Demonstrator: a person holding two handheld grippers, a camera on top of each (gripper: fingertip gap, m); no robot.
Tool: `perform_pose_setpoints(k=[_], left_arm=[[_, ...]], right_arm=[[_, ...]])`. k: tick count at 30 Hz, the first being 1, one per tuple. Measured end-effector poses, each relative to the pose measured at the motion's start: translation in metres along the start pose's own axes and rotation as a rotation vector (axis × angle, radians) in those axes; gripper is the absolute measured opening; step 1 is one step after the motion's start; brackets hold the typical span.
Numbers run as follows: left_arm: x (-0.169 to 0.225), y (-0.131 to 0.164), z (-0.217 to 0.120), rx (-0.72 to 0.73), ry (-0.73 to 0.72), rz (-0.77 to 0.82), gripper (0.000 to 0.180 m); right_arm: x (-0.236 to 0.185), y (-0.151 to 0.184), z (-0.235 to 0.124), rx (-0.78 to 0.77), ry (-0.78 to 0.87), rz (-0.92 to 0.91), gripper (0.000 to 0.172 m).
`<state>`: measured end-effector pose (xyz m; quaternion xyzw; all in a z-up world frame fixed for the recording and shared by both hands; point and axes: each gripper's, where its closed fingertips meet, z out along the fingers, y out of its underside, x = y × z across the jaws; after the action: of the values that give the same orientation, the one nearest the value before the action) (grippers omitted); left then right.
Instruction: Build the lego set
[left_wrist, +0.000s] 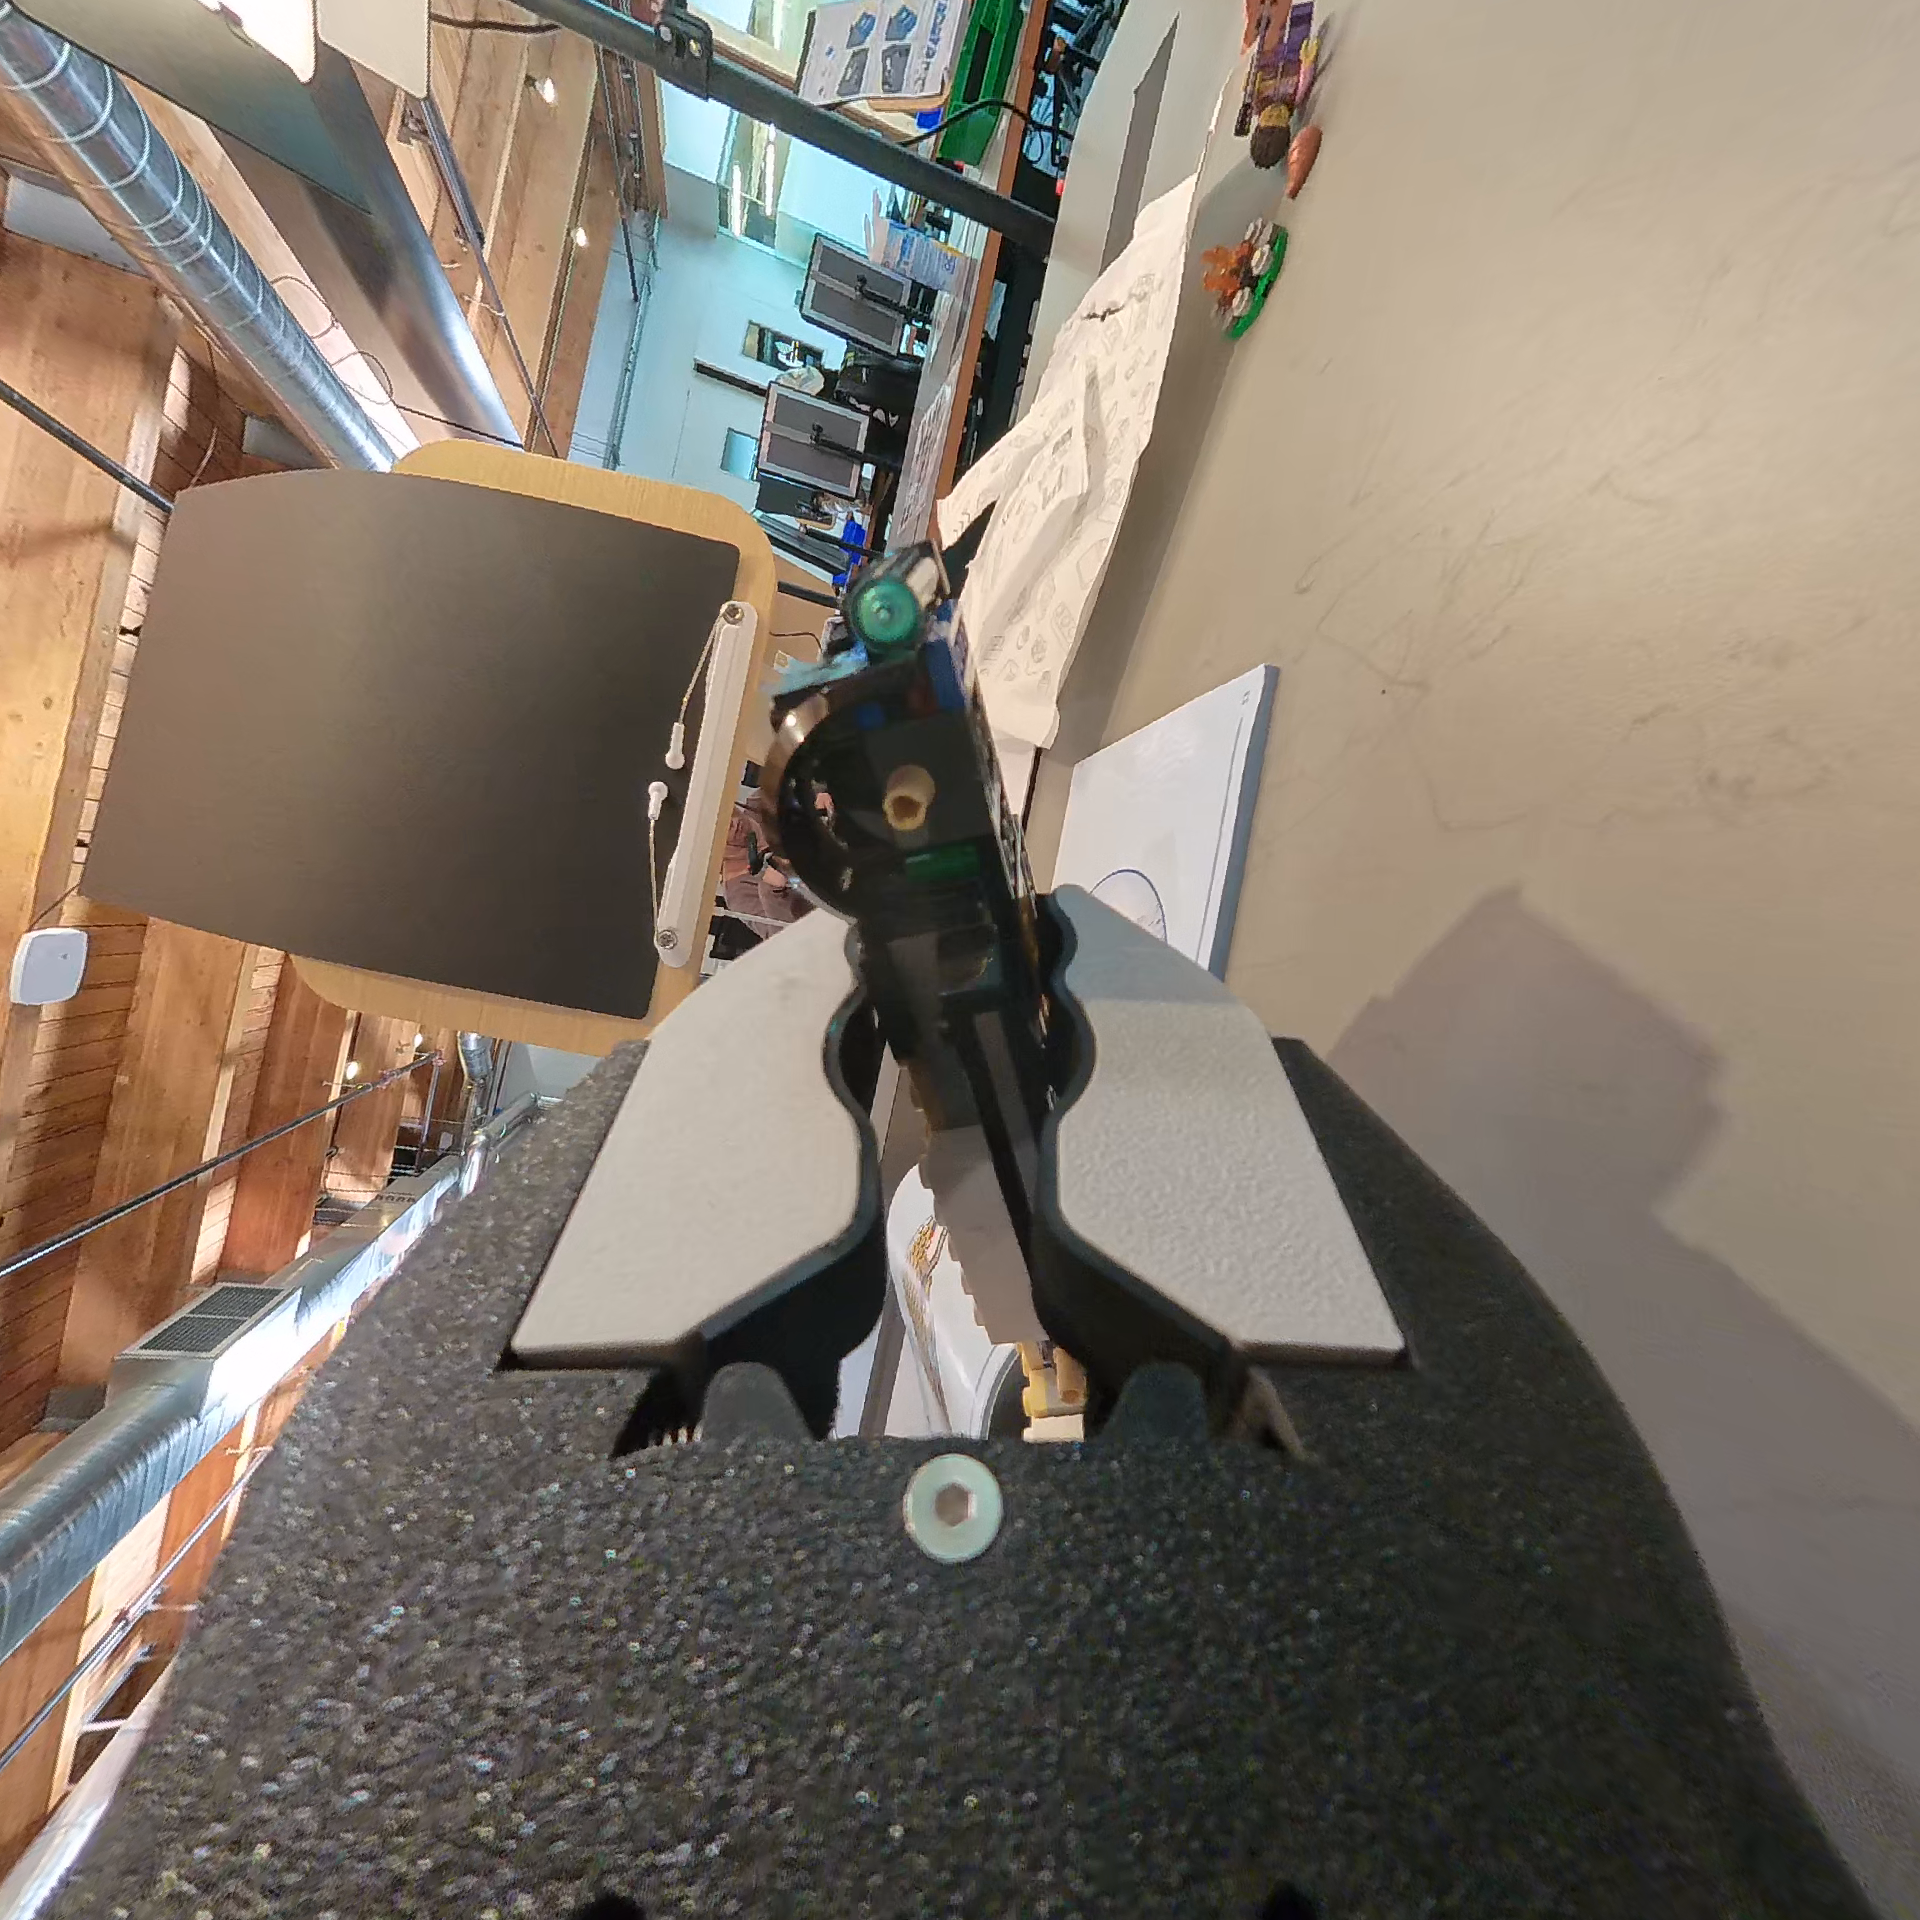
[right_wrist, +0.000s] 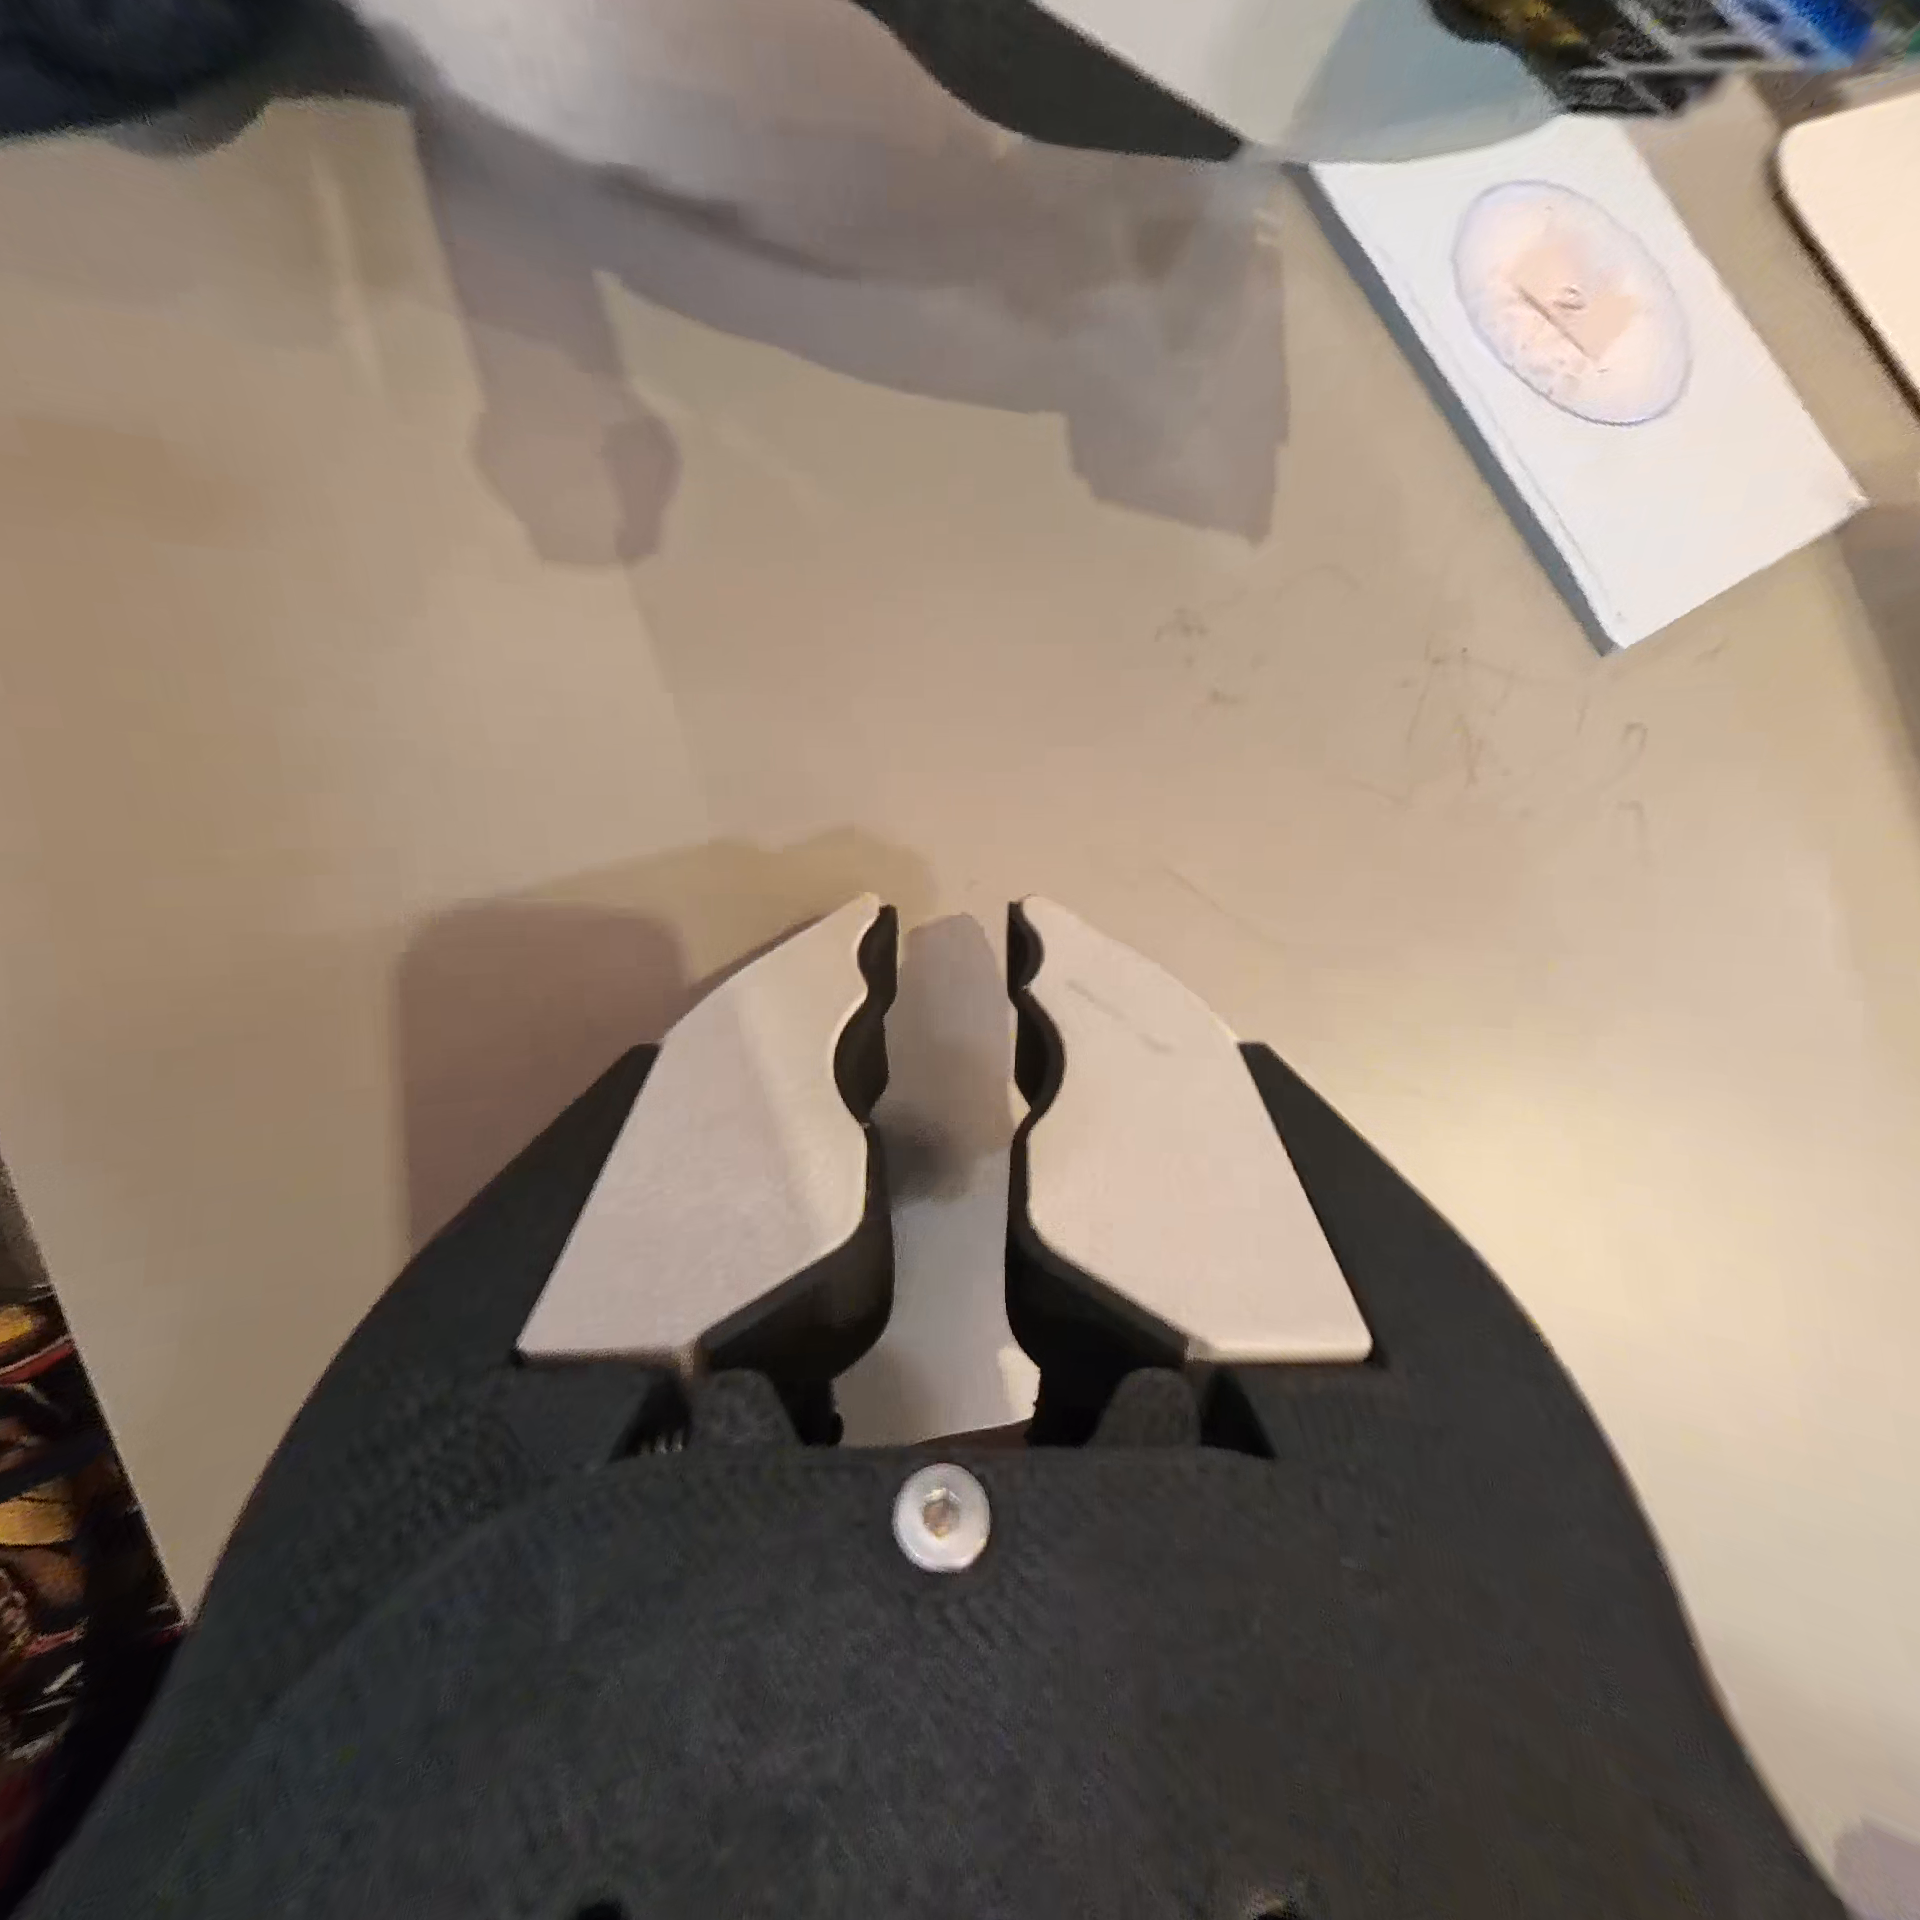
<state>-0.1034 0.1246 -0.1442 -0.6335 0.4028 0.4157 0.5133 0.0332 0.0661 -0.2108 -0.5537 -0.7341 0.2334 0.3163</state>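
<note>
My left gripper is shut on a black toy-brick model. The model has blue and green bits, a tan peg in its side and a green round piece at its far end. Both pads press on its sides, and it is held in the air beside the beige table. My right gripper is open with a narrow gap and holds nothing. It hovers low over the bare table top, with only shadow between its fingers.
A white booklet lies on the table and also shows in the right wrist view. A printed paper sheet and small brick figures lie farther off. The table's edge runs at the lower left.
</note>
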Motion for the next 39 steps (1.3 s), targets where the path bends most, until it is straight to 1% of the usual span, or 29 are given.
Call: perform_pose_setpoints(k=[3, 7, 10, 13, 16, 21, 25, 28, 30, 32, 37, 39], left_arm=[[-0.003, 0.003, 0.001, 0.000, 0.000, -0.002, 0.028], [-0.003, 0.003, 0.005, 0.006, 0.005, 0.001, 0.028], [-0.001, 0.003, 0.008, 0.013, 0.013, 0.004, 0.028], [0.000, 0.002, 0.011, 0.021, 0.017, 0.007, 0.028], [0.001, 0.001, 0.011, 0.025, 0.019, 0.007, 0.028], [0.003, 0.000, 0.010, 0.024, 0.027, 0.003, 0.028], [0.004, -0.001, 0.008, 0.021, 0.026, 0.017, 0.028], [0.004, -0.004, 0.005, 0.024, 0.026, 0.022, 0.028], [0.005, -0.006, 0.004, 0.027, 0.029, 0.025, 0.028], [0.007, -0.009, 0.003, 0.029, 0.031, 0.026, 0.028], [0.007, -0.009, 0.001, 0.026, 0.028, 0.023, 0.028], [0.007, -0.009, 0.001, 0.026, 0.028, 0.027, 0.028]], right_arm=[[0.004, 0.010, -0.016, 0.005, -0.014, 0.066, 0.021], [-0.021, 0.032, -0.034, -0.041, -0.070, 0.024, 0.021], [-0.043, 0.041, -0.039, -0.052, -0.117, 0.028, 0.021], [-0.049, 0.047, -0.036, -0.074, -0.102, -0.004, 0.021], [-0.044, 0.042, -0.029, -0.061, -0.071, -0.018, 0.021], [-0.024, 0.033, -0.018, -0.047, 0.037, -0.033, 0.021], [-0.028, 0.034, -0.027, -0.052, 0.027, 0.034, 0.021], [-0.045, 0.035, -0.031, -0.051, -0.039, 0.078, 0.021], [-0.050, 0.039, -0.028, -0.079, -0.041, 0.039, 0.021], [-0.048, 0.036, -0.024, -0.077, -0.029, 0.019, 0.020], [-0.030, 0.032, -0.015, -0.085, 0.038, -0.039, 0.020], [-0.029, 0.032, -0.016, -0.084, 0.039, -0.042, 0.021]])
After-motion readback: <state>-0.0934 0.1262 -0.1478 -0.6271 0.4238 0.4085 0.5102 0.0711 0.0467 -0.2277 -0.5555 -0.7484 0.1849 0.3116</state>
